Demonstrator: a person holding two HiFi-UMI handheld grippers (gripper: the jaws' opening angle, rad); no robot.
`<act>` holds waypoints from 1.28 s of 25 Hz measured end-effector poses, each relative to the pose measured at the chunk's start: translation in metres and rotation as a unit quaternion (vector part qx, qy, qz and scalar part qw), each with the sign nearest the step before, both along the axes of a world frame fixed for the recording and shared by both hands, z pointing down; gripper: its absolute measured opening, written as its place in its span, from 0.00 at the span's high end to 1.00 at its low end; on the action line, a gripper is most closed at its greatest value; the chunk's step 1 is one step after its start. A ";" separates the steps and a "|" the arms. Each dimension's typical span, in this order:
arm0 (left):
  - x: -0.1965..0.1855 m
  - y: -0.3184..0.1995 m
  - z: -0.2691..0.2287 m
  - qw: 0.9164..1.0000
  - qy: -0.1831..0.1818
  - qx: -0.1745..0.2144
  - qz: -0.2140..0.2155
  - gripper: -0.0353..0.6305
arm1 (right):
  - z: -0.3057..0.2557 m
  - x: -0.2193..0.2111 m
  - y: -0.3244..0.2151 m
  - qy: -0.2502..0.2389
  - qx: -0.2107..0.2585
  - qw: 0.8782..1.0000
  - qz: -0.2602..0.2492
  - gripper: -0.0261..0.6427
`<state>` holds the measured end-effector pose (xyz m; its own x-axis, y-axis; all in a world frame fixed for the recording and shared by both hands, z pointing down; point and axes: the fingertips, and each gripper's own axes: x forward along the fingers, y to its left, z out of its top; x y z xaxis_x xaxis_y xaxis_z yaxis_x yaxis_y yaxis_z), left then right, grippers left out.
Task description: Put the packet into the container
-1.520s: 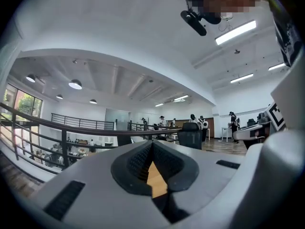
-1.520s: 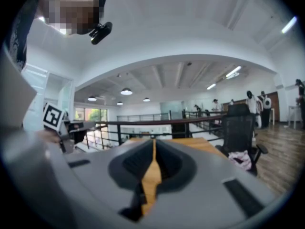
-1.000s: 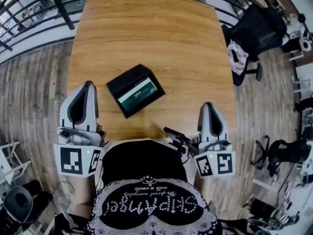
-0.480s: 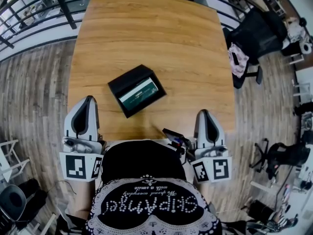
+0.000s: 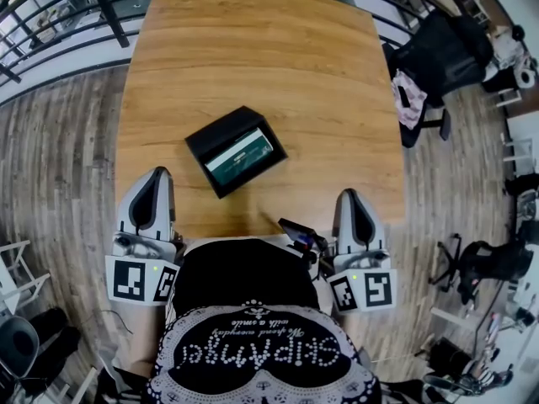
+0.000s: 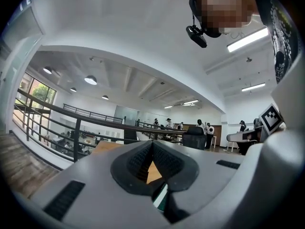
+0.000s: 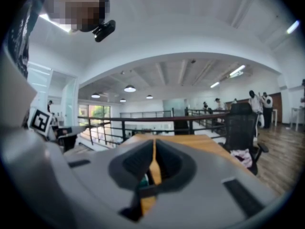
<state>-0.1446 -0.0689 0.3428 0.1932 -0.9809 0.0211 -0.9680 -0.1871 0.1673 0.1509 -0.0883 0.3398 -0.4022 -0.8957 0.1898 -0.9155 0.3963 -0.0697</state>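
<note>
Jaws pressed together on both the left gripper [image 5: 154, 177] and the right gripper [image 5: 354, 196], with nothing pinched. Each gripper view shows the pads meeting, with only a thin slit of wood behind. Both grippers sit at the near edge of the bench [image 5: 253, 49], one on either side of the person's torso and well apart from the task things. Bench is a big wooden top. Black container [image 5: 210, 137] sits on it left of centre, turned at an angle, open on top. Packet [image 5: 240, 155], green and white, lies flat inside the container, within its walls. From that, the task looks done.

Handling guess: the packet is thin and light, probably a soft glossy sachet, so it will be slippery and bend easily. Best pinched at an edge or corner seam, not across the flat middle. Container has low walls and looks light too, so it may slide if nudged.
</note>
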 end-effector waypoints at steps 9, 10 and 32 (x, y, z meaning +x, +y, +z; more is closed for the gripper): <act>0.003 0.001 0.006 1.000 -0.010 -0.020 0.015 0.90 | -0.003 -0.007 0.000 0.001 0.002 1.000 -0.002 0.90; 0.004 0.001 0.007 1.000 -0.008 -0.021 0.017 0.90 | -0.003 -0.009 0.000 0.001 0.002 1.000 -0.002 0.90; 0.004 -0.004 0.006 0.999 -0.004 -0.024 0.038 0.90 | -0.009 -0.013 -0.006 0.006 0.011 1.000 0.007 0.90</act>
